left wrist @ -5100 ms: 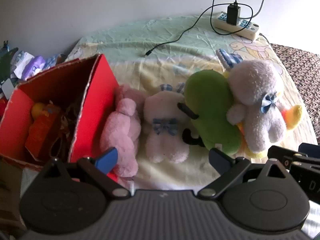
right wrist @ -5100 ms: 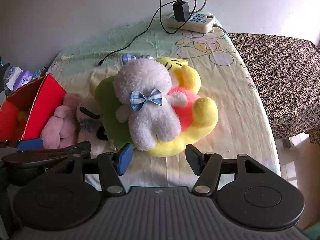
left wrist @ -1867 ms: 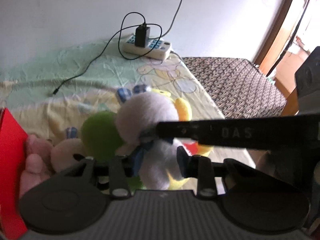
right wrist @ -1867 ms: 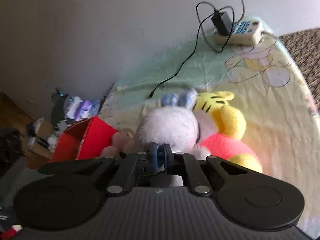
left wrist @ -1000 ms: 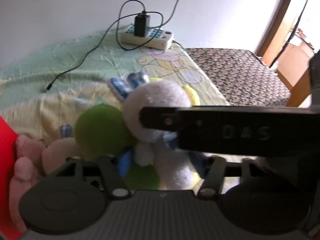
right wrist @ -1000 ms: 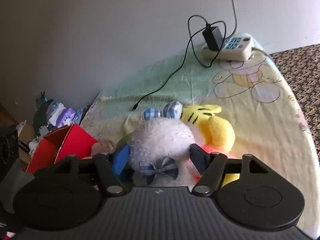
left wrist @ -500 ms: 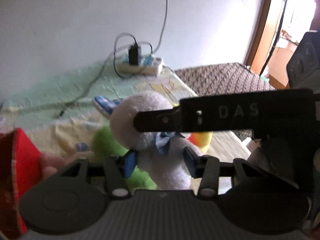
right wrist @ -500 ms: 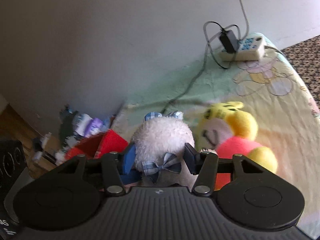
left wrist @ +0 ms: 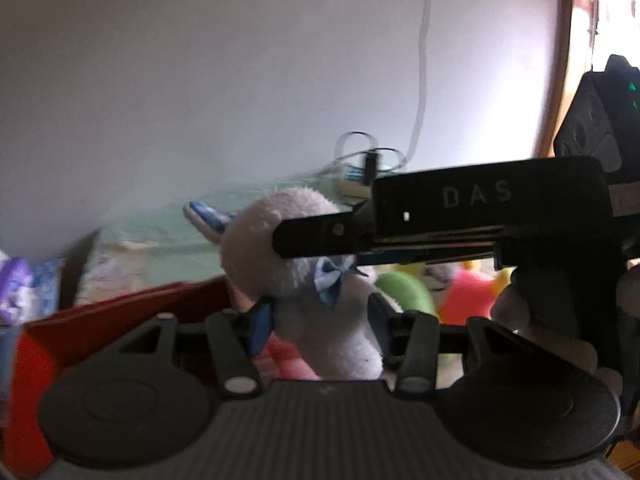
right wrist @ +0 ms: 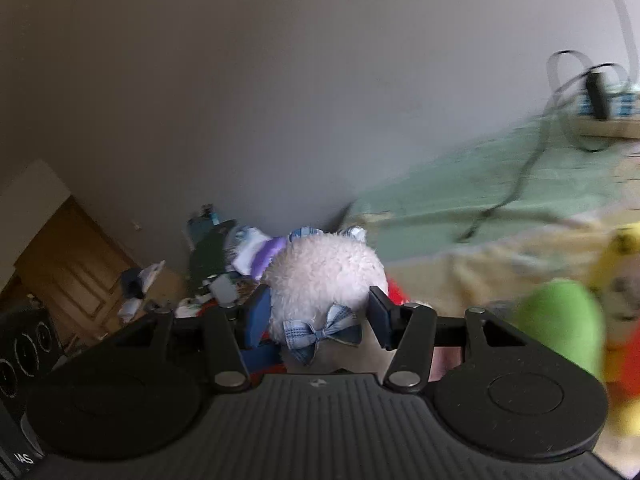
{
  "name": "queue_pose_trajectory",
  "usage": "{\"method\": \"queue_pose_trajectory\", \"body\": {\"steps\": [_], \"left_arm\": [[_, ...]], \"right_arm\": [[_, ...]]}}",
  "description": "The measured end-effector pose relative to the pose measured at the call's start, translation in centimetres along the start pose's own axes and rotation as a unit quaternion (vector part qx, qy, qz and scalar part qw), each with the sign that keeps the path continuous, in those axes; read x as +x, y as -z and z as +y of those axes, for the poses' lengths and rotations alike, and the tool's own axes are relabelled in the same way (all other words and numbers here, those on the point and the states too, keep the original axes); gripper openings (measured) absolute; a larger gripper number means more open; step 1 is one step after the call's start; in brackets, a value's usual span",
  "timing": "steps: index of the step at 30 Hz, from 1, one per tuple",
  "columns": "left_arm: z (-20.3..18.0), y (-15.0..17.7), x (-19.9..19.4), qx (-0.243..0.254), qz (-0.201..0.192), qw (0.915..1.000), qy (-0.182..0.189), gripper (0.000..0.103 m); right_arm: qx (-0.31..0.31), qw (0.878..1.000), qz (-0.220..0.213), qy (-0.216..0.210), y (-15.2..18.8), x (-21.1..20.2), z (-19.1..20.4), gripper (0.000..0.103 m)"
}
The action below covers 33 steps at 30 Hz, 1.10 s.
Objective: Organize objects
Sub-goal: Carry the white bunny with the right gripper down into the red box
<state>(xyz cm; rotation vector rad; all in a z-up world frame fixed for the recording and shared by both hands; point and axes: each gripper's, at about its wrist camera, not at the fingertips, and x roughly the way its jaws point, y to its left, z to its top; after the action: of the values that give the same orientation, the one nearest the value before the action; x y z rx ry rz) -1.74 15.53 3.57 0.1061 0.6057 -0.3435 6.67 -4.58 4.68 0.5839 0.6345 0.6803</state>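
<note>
A white plush rabbit (left wrist: 280, 248) with a blue checked bow hangs in the air, gripped from two sides. My left gripper (left wrist: 320, 320) is shut on its body below the bow. My right gripper (right wrist: 319, 312) is shut on its head (right wrist: 324, 276); in the left wrist view its black finger (left wrist: 316, 232) reaches in from the right. The rabbit hangs above the near wall of the open red box (left wrist: 120, 312). A pink plush (left wrist: 288, 360) shows just below it. A green plush (right wrist: 560, 320) and a yellow and red plush (right wrist: 620, 264) lie on the bed to the right.
A power strip (right wrist: 608, 116) with a charger and cables lies at the far edge of the bed by the wall. Bottles and packets (right wrist: 224, 280) crowd the floor left of the box. A black speaker (right wrist: 20, 352) stands at the far left. A hand (left wrist: 516, 312) holds the right gripper.
Both grippers have lifted the rabbit off the pile of plush toys and carried it left, over the red box. The right jaws have narrowed onto its head.
</note>
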Motion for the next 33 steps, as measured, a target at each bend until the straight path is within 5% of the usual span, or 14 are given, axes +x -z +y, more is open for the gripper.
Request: {"method": "queue_pose_trajectory", "body": {"steps": [14, 26, 33], "left_arm": [[15.8, 7.1, -2.2, -0.018, 0.064, 0.9937, -0.090, 0.048], [20.2, 10.3, -1.3, -0.022, 0.117, 0.9834, -0.137, 0.044], [20.7, 10.6, -0.2, -0.017, 0.131, 0.9785, -0.158, 0.050]], "right_arm": [[0.127, 0.985, 0.114, -0.006, 6.6, 16.5, 5.5, 0.055], [0.226, 0.955, 0.190, 0.025, 9.3, 22.7, 5.8, 0.056], [0.209, 0.953, 0.217, 0.023, 9.3, 23.7, 6.1, 0.062]]}}
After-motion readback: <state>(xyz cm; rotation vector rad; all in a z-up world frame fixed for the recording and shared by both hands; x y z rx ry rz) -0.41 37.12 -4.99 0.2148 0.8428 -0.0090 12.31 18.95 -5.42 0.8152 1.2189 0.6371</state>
